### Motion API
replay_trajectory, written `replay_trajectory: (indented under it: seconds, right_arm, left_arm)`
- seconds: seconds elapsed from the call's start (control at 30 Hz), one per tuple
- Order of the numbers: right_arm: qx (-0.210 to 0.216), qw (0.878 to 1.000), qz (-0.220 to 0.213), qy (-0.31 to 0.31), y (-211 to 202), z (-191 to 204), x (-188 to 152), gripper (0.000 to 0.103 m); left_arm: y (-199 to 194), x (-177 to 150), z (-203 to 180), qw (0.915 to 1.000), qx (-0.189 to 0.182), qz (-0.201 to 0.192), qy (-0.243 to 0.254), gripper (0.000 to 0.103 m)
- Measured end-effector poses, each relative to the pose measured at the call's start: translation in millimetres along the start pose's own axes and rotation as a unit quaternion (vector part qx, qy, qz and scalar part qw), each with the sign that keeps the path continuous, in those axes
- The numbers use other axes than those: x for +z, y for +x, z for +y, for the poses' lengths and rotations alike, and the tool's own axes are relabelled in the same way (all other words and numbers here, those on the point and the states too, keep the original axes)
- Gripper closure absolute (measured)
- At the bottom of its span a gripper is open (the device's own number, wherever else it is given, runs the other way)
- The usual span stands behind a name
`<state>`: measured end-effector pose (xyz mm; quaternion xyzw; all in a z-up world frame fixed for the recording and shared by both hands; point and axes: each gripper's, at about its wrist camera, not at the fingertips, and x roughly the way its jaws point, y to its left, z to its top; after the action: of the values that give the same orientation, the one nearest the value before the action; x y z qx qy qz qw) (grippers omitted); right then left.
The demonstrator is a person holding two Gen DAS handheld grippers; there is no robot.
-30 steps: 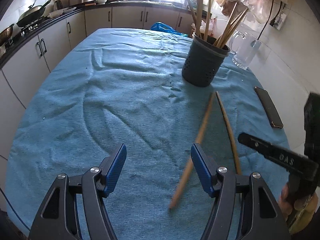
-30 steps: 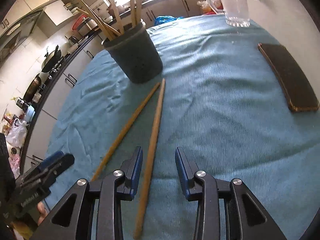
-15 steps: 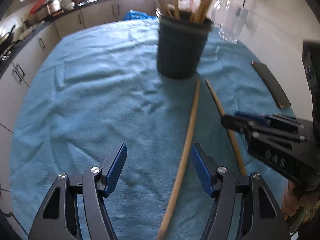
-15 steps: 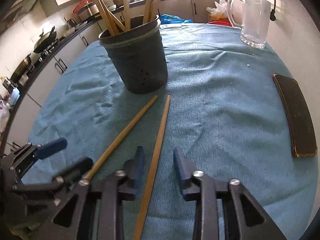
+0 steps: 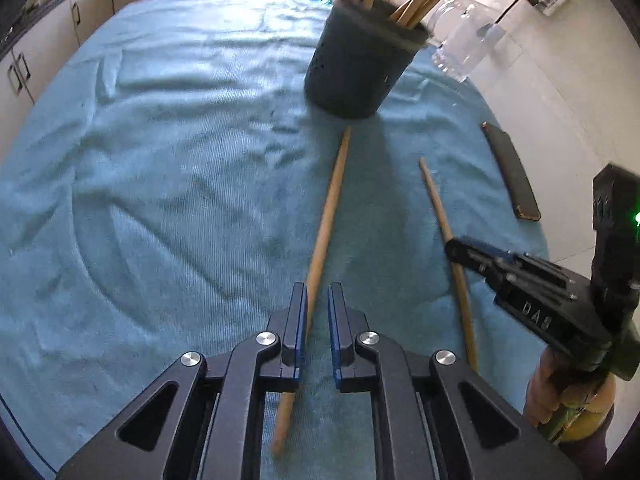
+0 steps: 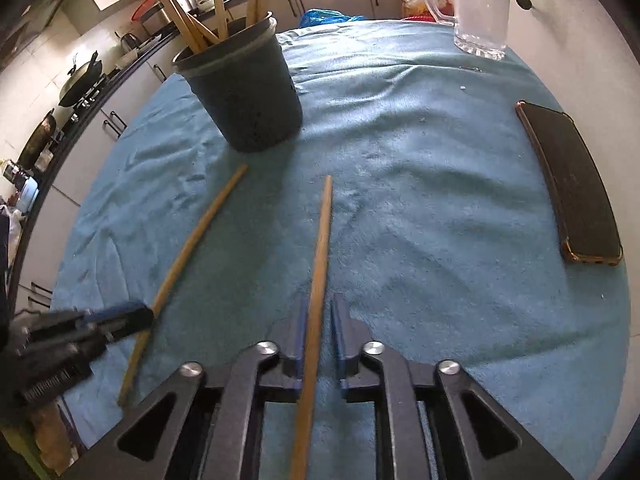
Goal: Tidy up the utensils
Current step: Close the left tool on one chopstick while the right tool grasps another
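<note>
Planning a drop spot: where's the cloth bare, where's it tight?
Bare: the wide stretch of blue cloth left of the holder, toward the cabinets; also the strip between holder and phone. Crowded: in front of the holder, where both chopsticks and grippers sit.

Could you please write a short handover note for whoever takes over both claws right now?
Left claw: jaws closing around the left wooden chopstick, which lies on the blue cloth.
Right claw: jaws opening slightly, with the right wooden chopstick between them, its far end off the cloth.
Dark round utensil holder stands ahead, already holding several chopsticks.
Done: both sticks lined up in the claws.
Left: lift each and drop it into the holder.
</note>
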<state>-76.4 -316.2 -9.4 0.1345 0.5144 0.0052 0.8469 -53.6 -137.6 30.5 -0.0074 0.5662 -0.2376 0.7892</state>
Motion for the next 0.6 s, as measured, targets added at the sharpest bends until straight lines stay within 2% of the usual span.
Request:
replay_trajectory:
  seconds: [0.03, 0.1, 0.2, 0.33, 0.5, 0.6]
  right_arm:
    - [-0.005, 1.000, -0.003, -0.002, -1, 0, 0, 0.080]
    - [-0.014, 1.000, -0.008, -0.002, -1, -2, 5, 0.079]
    - [-0.012, 1.000, -0.011, 0.001, 2, -4, 16, 0.079]
    - [-0.009, 1.000, -0.008, -0.010, 9, 2, 28, 0.079]
    - [-0.018, 1.000, -0.004, -0.020, 20, 5, 36, 0.079]
    - [-0.019, 1.000, -0.011, -0.021, 21, 5, 38, 0.079]
  left_arm:
    - [-1, 5, -4, 0.9999, 0.012, -0.006, 0.011, 0.086]
    - [3, 18, -11, 0.9991, 0.028, -0.015, 0.029, 0.069]
    - [19, 42, -12, 0.9987, 0.036, -0.006, 0.036, 0.069]
    - [40, 68, -14, 0.9988, 0.028, 0.008, 0.039, 0.069]
    - [51, 81, -22, 0.9982, 0.029, 0.007, 0.053, 0.069]
    - [50, 79, -23, 0.9979, 0.025, -0.009, 0.058, 0.069]
